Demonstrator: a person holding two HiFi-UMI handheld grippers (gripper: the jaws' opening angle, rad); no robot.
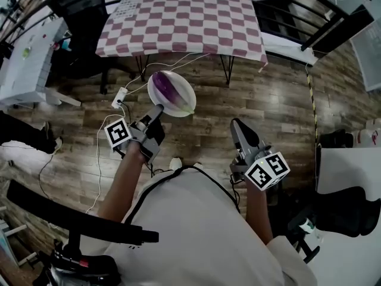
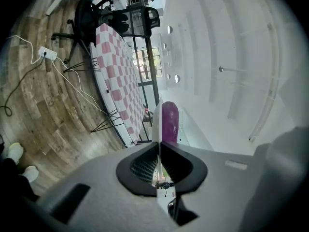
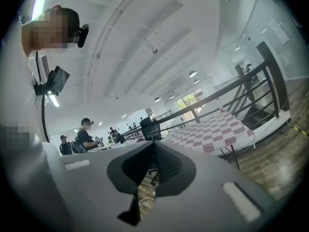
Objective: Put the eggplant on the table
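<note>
My left claw (image 2: 158, 146) sees the plate (image 2: 157, 123) only edge-on, its face hidden. The jaw covers the near end of the eggplant (image 2: 170, 121).

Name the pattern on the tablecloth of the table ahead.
The tablecloth has a pink-and-white check pattern; the head view shows it best.

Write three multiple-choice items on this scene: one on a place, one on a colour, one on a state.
1. Where does the purple eggplant lie?
A on the white plate
B in a wire basket
C in a cardboard box

2. The cloth on the table is checked white and:
A blue
B dull red
C green

3. The jaws of the left gripper are:
A wide apart
B shut on the plate's rim
C out of view

Key: A, the eggplant rests in the plate; B, dull-red squares show; B, the left gripper view shows the rim pinched.
</note>
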